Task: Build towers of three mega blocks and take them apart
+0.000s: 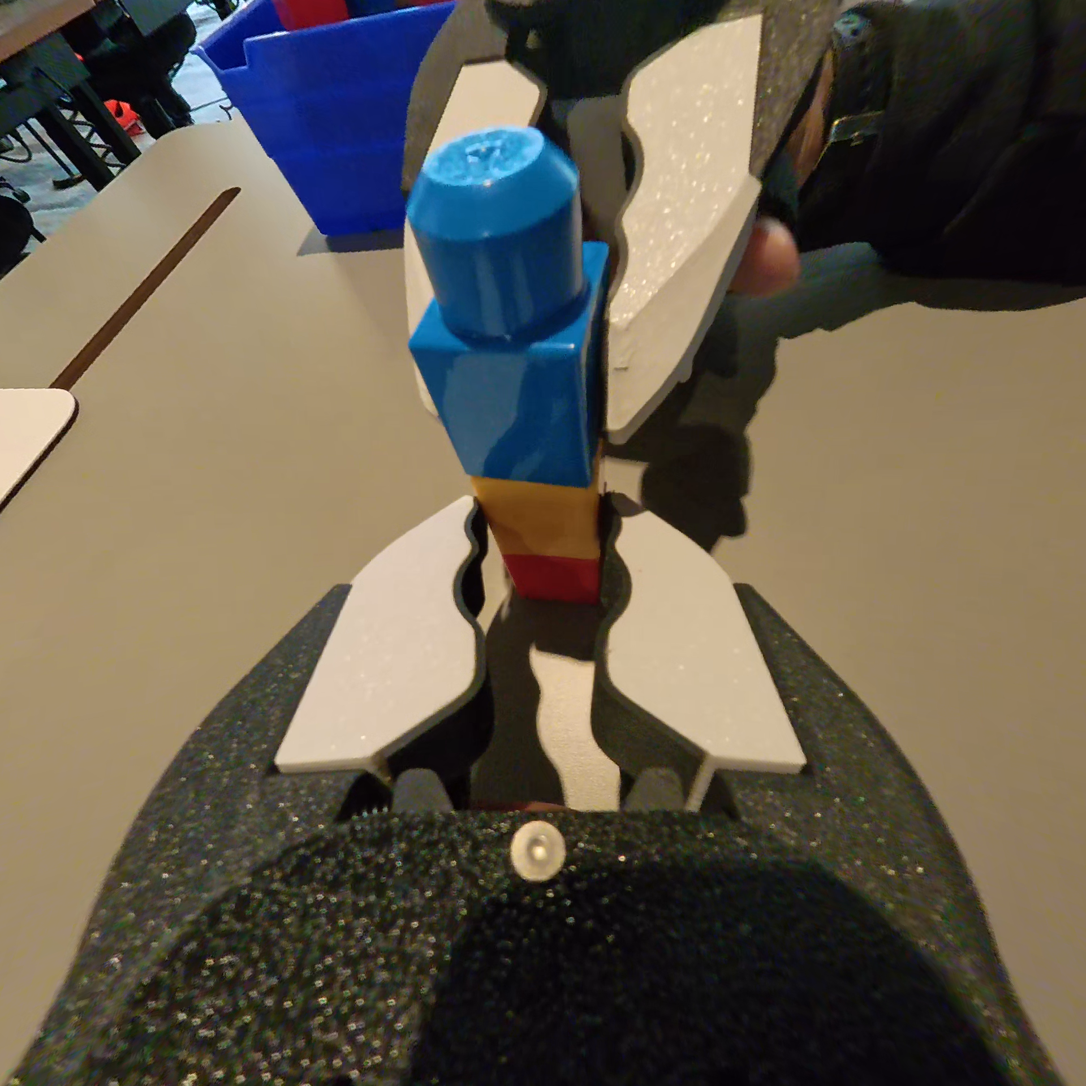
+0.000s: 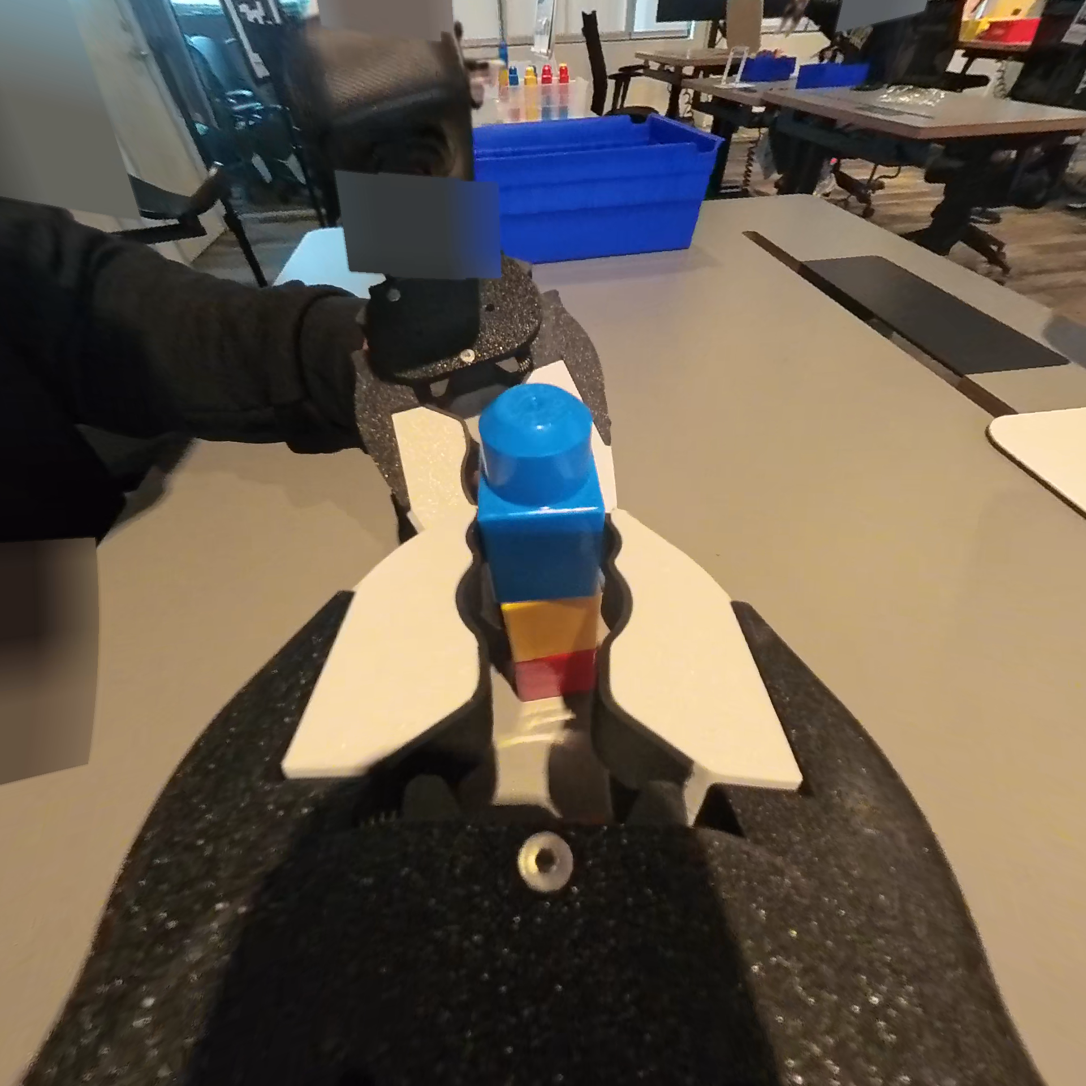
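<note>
A three-block tower stands upright on the grey table [image 1: 235, 470]: a blue block [image 1: 505, 399] with a round stud on top, a yellow block [image 1: 540, 517] in the middle, a red block [image 1: 552, 579] at the bottom. My left gripper [image 1: 543, 529] is shut on the yellow block, low on the tower. My right gripper [image 2: 543, 540] comes from the opposite side and is shut on the blue block [image 2: 538, 546], above the yellow [image 2: 549, 629] and red [image 2: 555, 676] blocks. One of its white fingers [image 1: 676, 264] shows behind the tower. A left finger [image 2: 429, 464] shows beyond it.
A blue bin [image 1: 329, 135] stands at the table's far edge and also shows in the right wrist view [image 2: 587, 182]. A white board [image 1: 29, 435] lies at the left, a black mat [image 2: 922, 317] at the right. A gloved hand and dark sleeve [image 2: 176, 352] hold the left gripper. One gripper's finger ends stand about 5 centimeters off the other's.
</note>
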Action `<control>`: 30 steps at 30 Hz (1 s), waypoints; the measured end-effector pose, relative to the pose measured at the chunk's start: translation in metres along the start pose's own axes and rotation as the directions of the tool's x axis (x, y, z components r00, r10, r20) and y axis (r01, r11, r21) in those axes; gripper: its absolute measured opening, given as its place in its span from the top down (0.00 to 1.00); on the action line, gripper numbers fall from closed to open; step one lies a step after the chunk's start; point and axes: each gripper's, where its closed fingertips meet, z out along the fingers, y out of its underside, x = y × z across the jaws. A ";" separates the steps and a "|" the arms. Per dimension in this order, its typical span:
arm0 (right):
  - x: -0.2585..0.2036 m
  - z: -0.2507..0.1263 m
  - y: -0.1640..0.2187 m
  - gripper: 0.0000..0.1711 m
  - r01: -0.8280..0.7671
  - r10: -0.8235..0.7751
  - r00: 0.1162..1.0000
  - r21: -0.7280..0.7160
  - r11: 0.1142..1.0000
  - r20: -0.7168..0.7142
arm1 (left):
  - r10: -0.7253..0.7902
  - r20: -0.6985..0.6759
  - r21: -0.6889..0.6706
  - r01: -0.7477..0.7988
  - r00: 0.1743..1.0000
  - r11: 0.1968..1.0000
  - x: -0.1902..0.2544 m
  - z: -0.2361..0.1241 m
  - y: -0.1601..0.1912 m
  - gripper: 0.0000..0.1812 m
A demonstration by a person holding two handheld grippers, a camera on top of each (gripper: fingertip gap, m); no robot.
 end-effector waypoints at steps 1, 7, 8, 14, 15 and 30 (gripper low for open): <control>0.000 0.000 0.000 0.78 0.004 -0.004 1.000 -0.003 1.000 0.010 | -0.003 -0.003 -0.001 0.003 1.000 1.000 0.000 0.000 0.000 0.80; 0.000 0.001 0.001 0.78 0.024 -0.023 0.998 -0.029 0.999 0.063 | -0.012 -0.009 -0.003 0.012 1.000 1.000 0.000 0.000 0.000 0.80; -0.001 0.001 0.001 0.78 0.027 -0.025 0.997 -0.032 0.999 0.067 | -0.014 -0.011 -0.003 0.014 1.000 1.000 0.000 0.000 0.000 0.80; -0.001 0.000 0.002 0.78 0.034 -0.030 0.993 -0.040 0.999 0.112 | -0.020 -0.019 -0.003 0.020 1.000 1.000 0.000 0.000 0.000 0.80; -0.002 0.000 0.002 0.78 0.035 -0.030 0.992 -0.043 0.998 0.122 | -0.021 -0.022 -0.003 0.021 1.000 1.000 0.000 0.000 0.000 0.80; -0.002 0.001 0.003 0.78 0.019 -0.009 0.990 -0.065 0.998 0.141 | -0.020 -0.019 -0.005 0.020 1.000 1.000 0.000 0.000 0.001 0.80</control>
